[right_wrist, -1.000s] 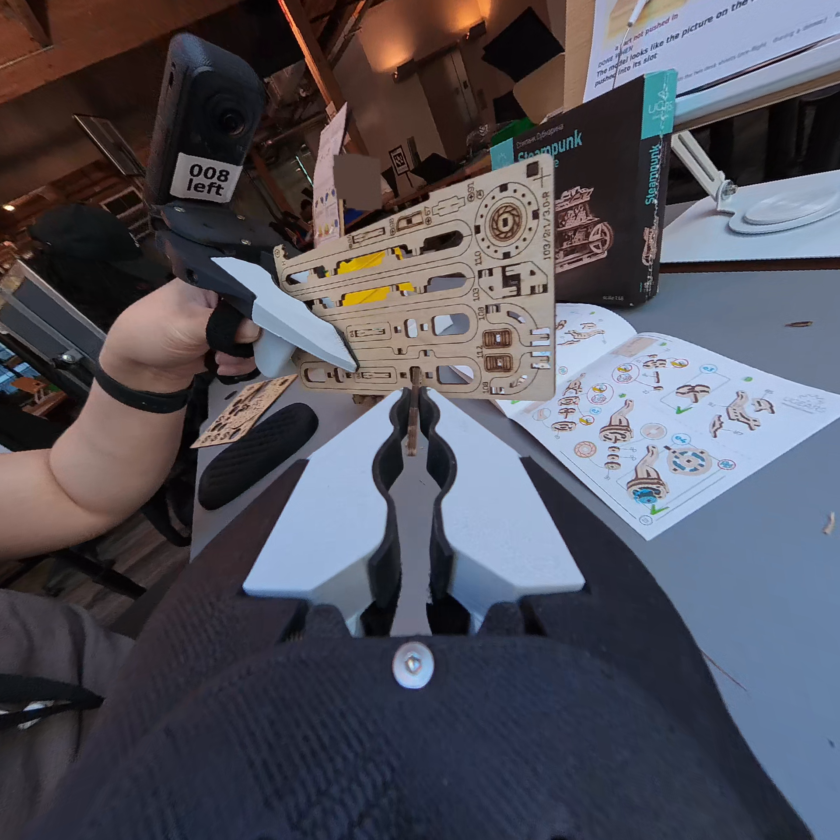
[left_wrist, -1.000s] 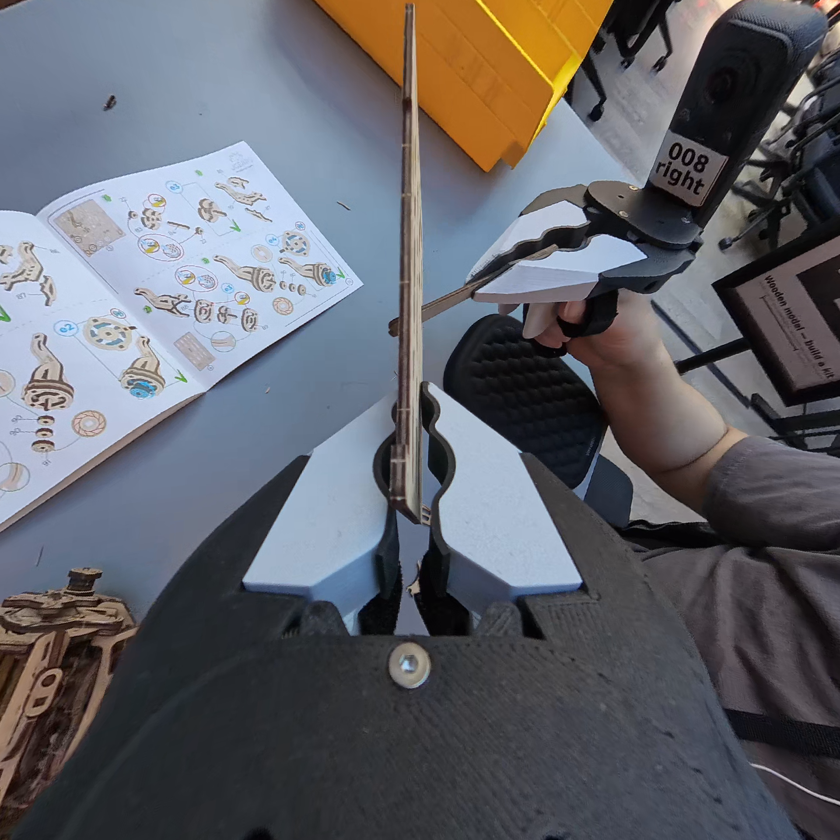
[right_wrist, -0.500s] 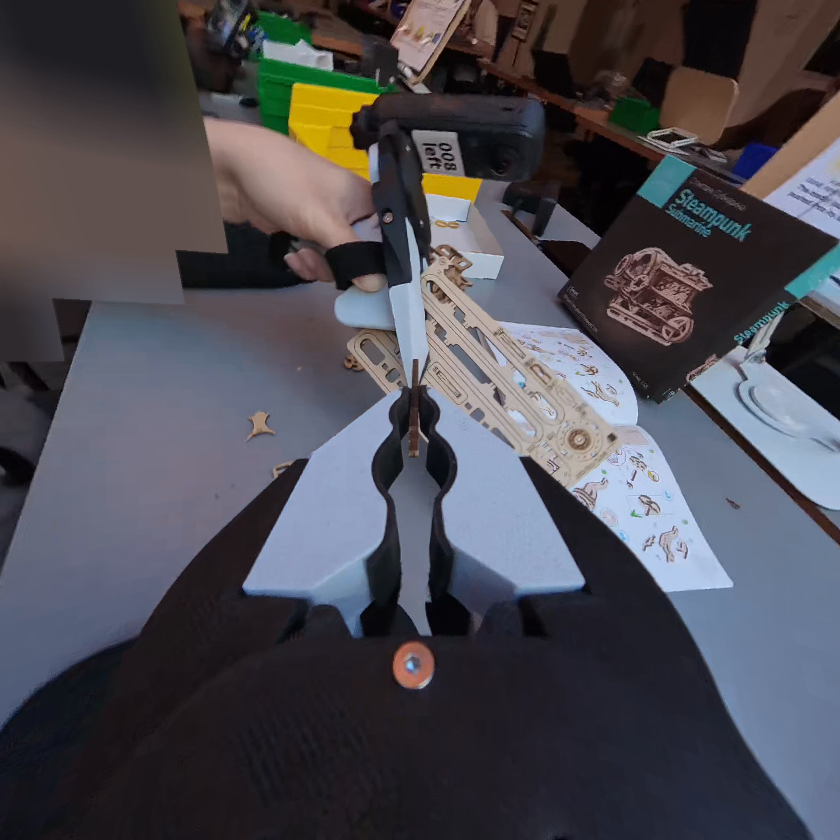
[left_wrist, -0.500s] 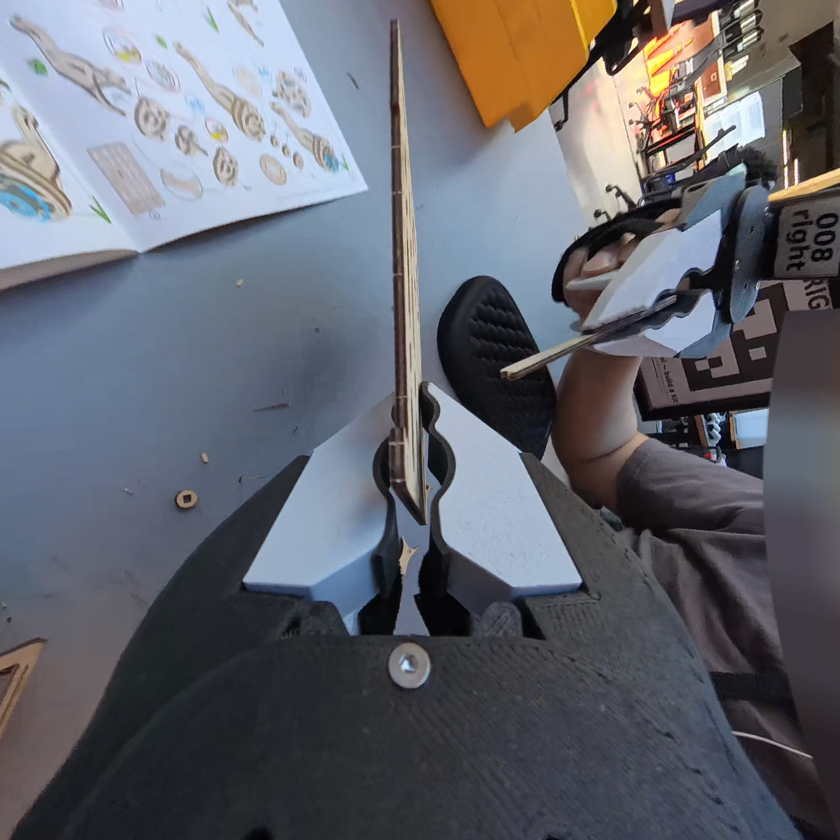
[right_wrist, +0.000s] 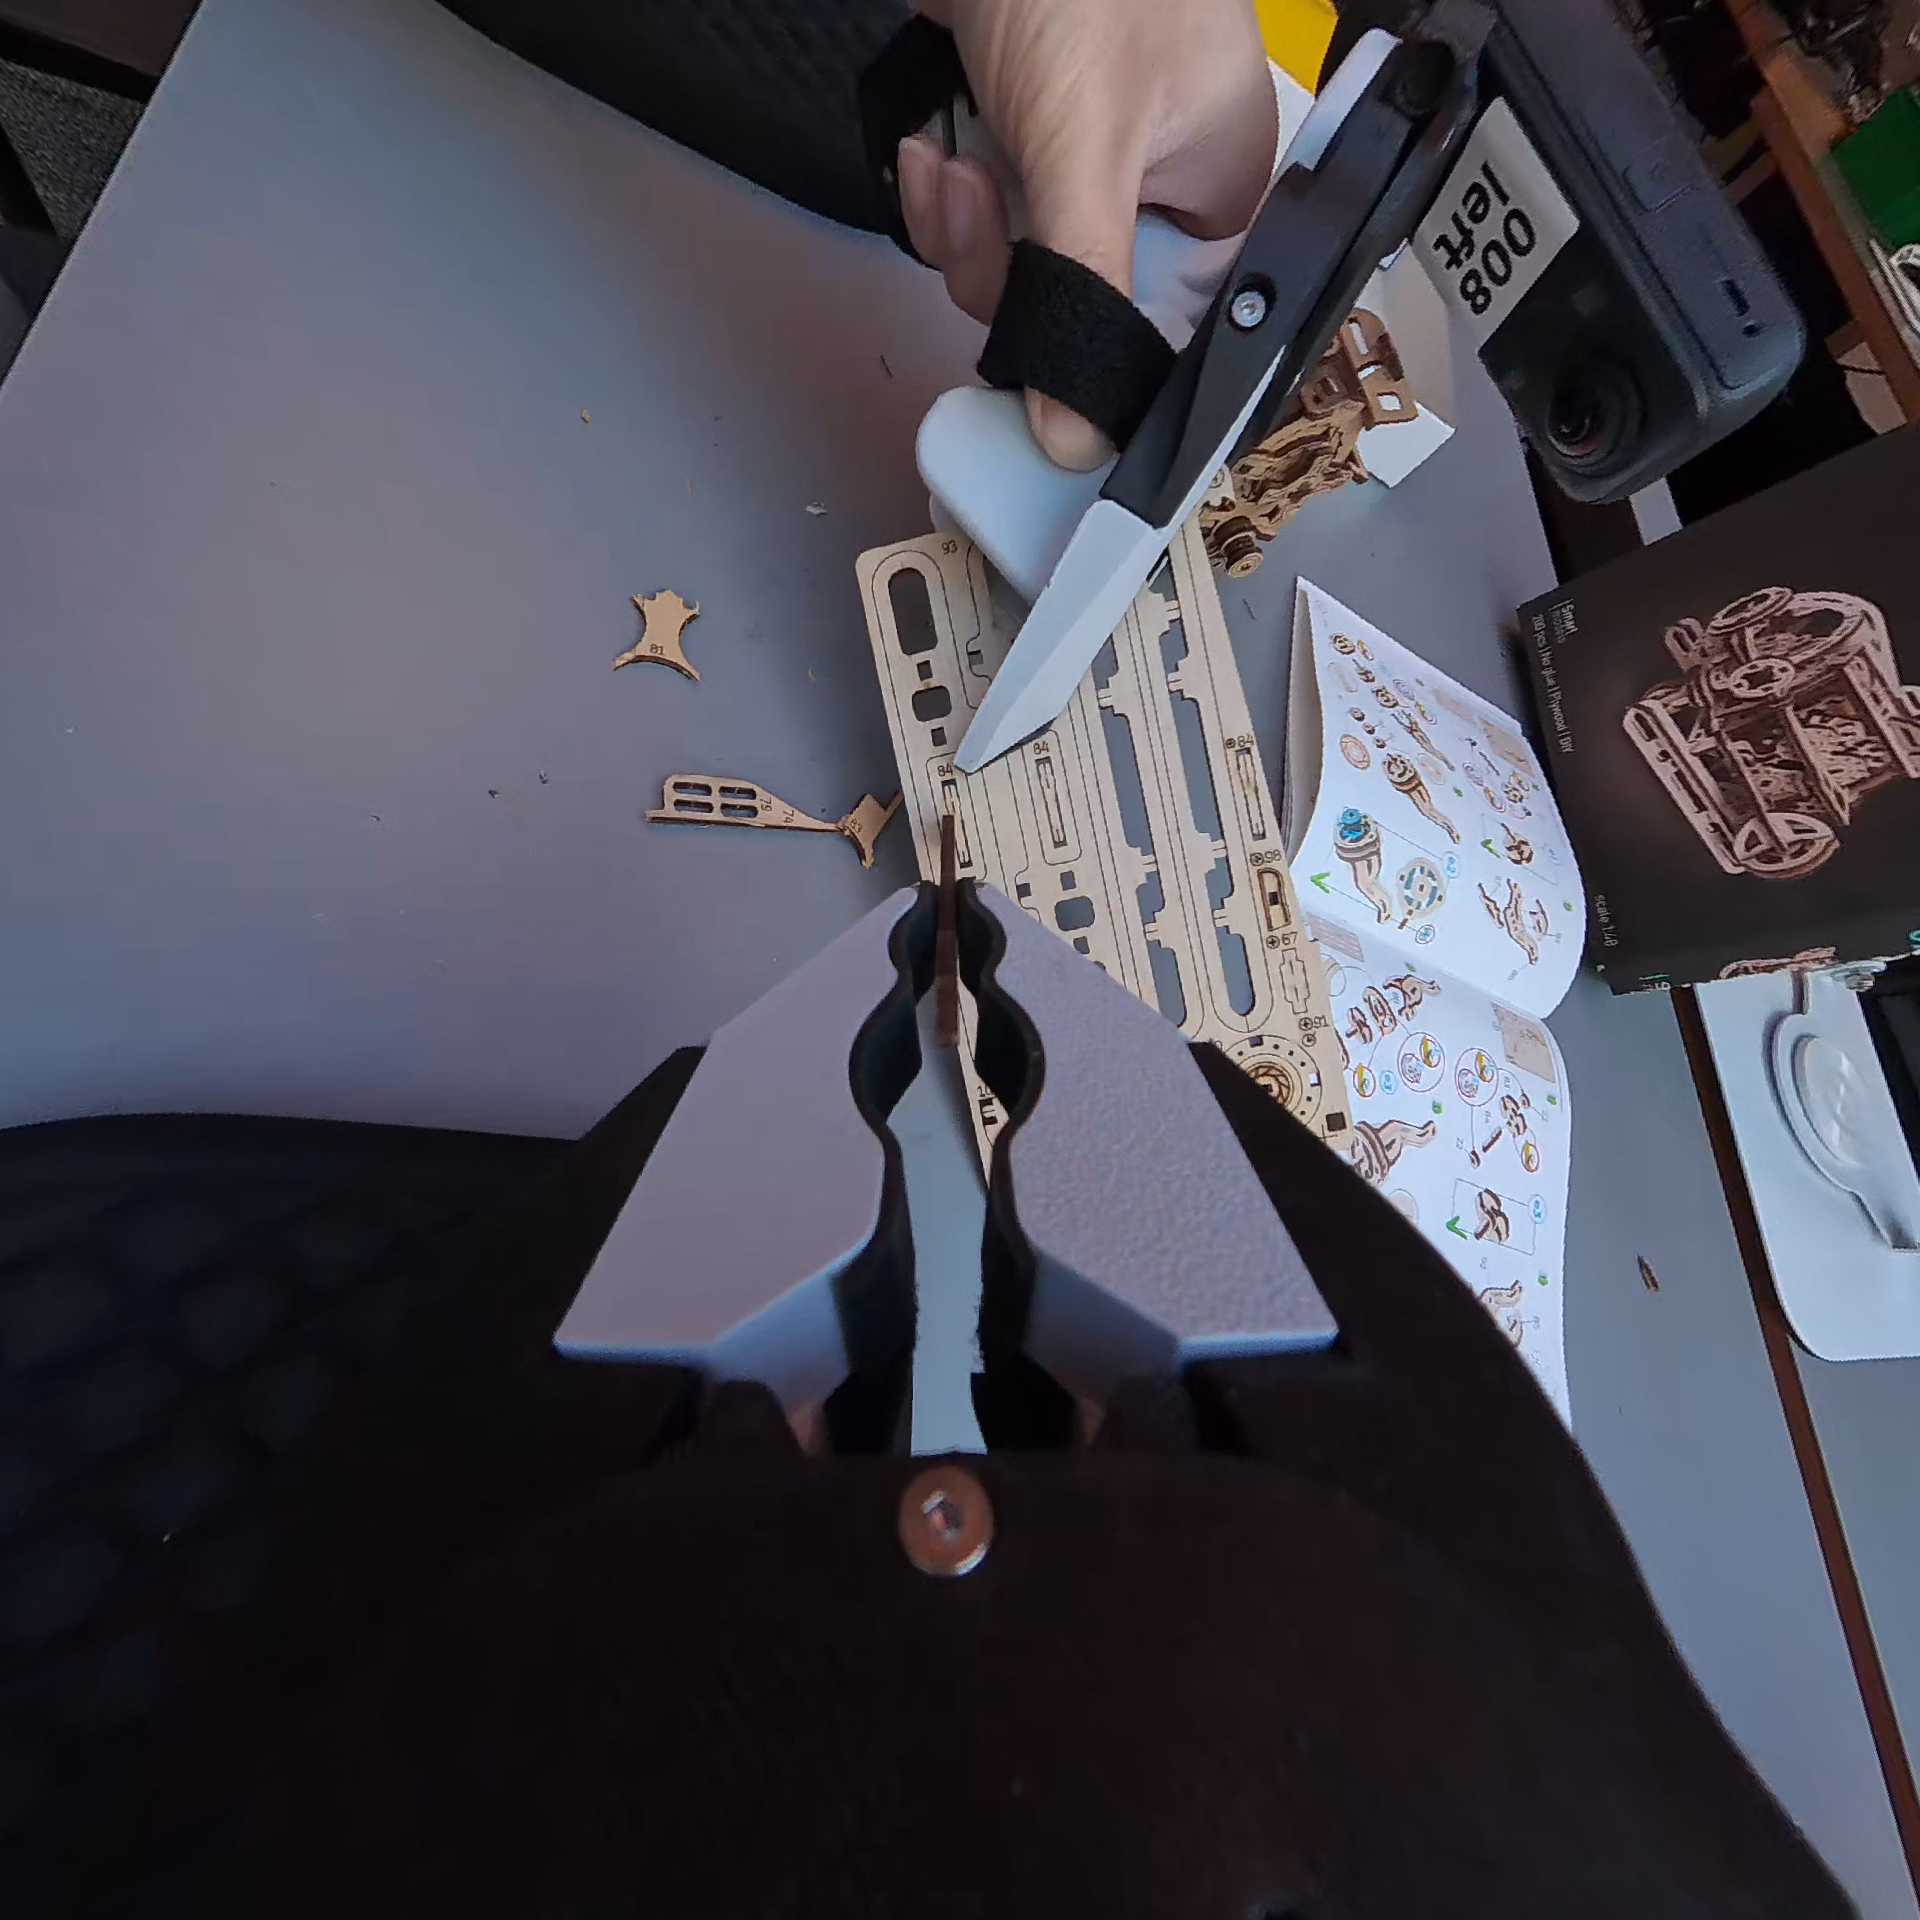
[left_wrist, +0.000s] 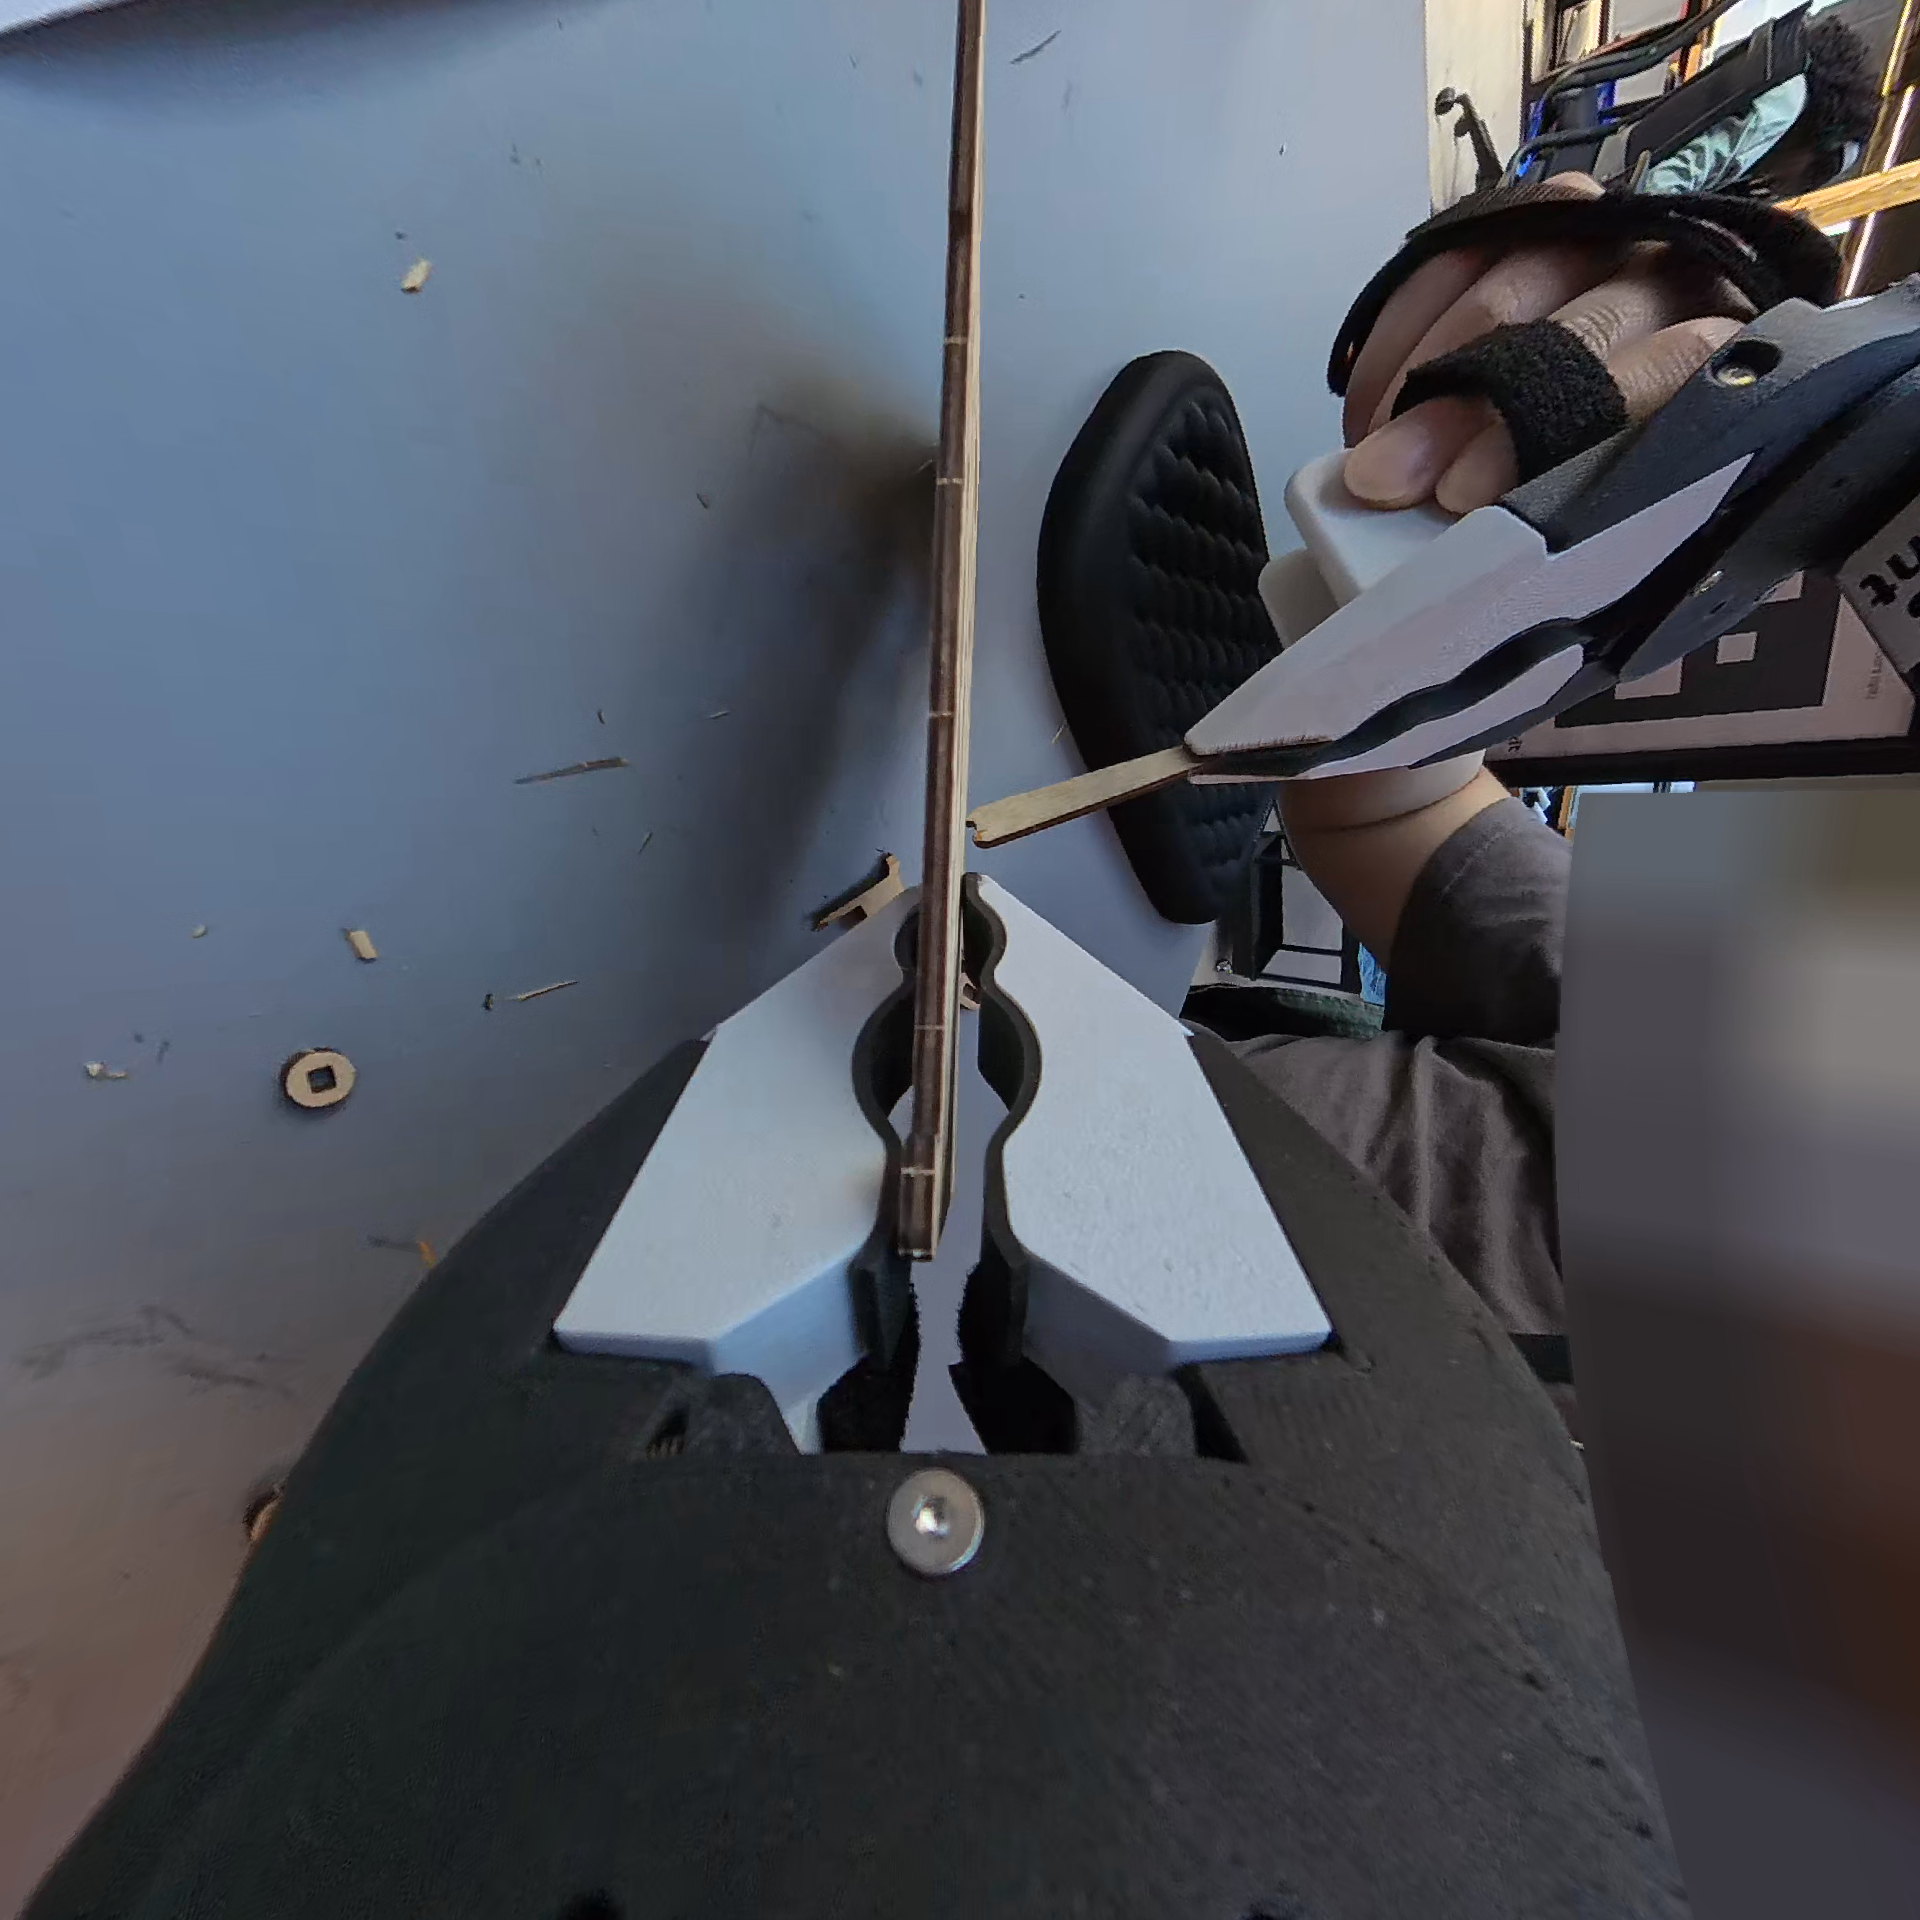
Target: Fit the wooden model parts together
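My left gripper (left_wrist: 943, 909) is shut on a flat wooden parts sheet (left_wrist: 958, 499), seen edge-on in the left wrist view. In the right wrist view the sheet (right_wrist: 1127, 821) shows face-on, with cut-out slots, low over the grey table (right_wrist: 364, 623), and the left gripper (right_wrist: 971, 756) pinches its near-left part. My right gripper (right_wrist: 945, 896) is shut on a thin wooden strip (right_wrist: 948, 935). In the left wrist view the strip (left_wrist: 1081, 798) sticks out of the right gripper (left_wrist: 1236, 750), and its tip is right at the sheet's face.
Loose wooden pieces (right_wrist: 657, 646) (right_wrist: 750, 805) and a small ring (left_wrist: 318, 1078) lie on the table. An open instruction booklet (right_wrist: 1444, 894), a black kit box (right_wrist: 1766, 748), a part-built wooden model (right_wrist: 1311, 442) and a white lamp base (right_wrist: 1849, 1164) are to the right. A black padded armrest (left_wrist: 1153, 644) sits at the table edge.
Both grippers have tipped down toward the table. The sheet has swung lower over the table. The strip's tip has come closer to the sheet, just above the left fingertips.
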